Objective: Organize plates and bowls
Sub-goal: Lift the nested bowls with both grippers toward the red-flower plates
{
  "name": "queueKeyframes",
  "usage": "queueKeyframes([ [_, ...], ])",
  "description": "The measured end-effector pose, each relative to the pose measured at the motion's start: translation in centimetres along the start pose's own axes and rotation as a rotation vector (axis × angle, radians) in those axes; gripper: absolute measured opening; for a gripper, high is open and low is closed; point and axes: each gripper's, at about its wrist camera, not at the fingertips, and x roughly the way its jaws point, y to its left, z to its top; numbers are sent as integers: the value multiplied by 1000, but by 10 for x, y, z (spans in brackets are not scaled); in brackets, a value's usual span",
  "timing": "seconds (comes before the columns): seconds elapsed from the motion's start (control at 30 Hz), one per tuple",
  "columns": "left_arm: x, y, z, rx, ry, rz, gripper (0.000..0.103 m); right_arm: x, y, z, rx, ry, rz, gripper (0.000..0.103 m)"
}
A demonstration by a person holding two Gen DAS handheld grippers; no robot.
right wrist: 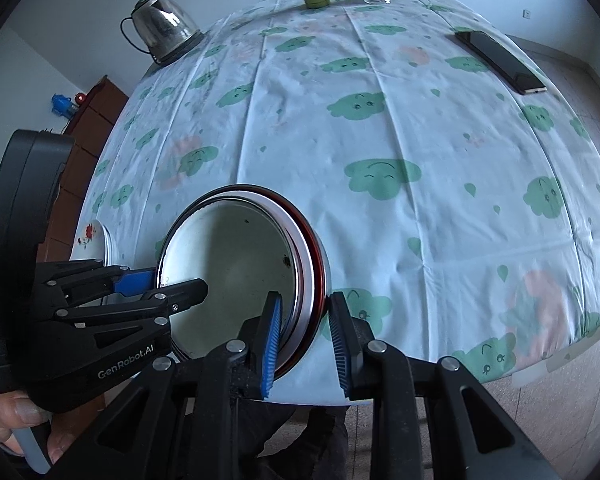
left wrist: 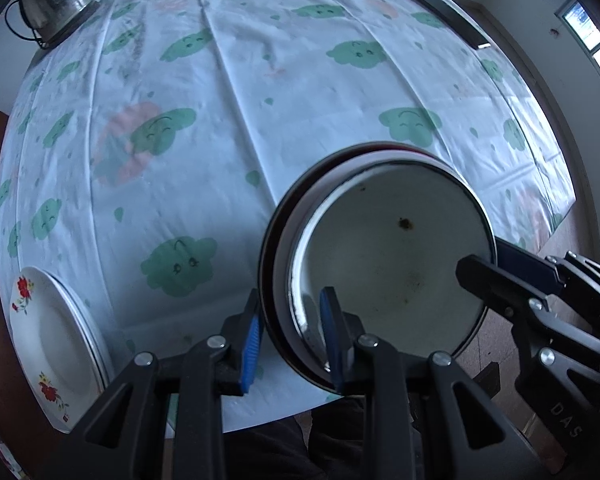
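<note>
White enamel, the bowls (left wrist: pixel 388 256) sit nested near the surface's (left wrist: pixel 260 80) front edge; the left tool (left wrist: pixel 292 336) and right tool (right wrist: pixel 306 336) each pinch opposite rims, probably to lift the stack level; flowered plates (left wrist: pixel 52 332) wait at the left edge.

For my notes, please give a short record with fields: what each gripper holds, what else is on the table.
held item: stack of nested bowls, white enamel bowl innermost
left gripper: shut on the stack's rim
right gripper: shut on the opposite rim
plates: floral plates stacked at the table edge
table: cloud-print cloth
others: kettle, phone
</note>
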Motion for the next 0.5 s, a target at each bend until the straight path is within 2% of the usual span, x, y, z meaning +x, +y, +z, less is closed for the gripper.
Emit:
queueKeyframes([
  [0.23, -18, 17, -12, -44, -29, 13, 26, -1, 14, 4, -37, 7, 24, 26],
  [0.5, -27, 48, -21, -132, -54, 40, 26, 5, 47, 12, -115, 23, 61, 26],
])
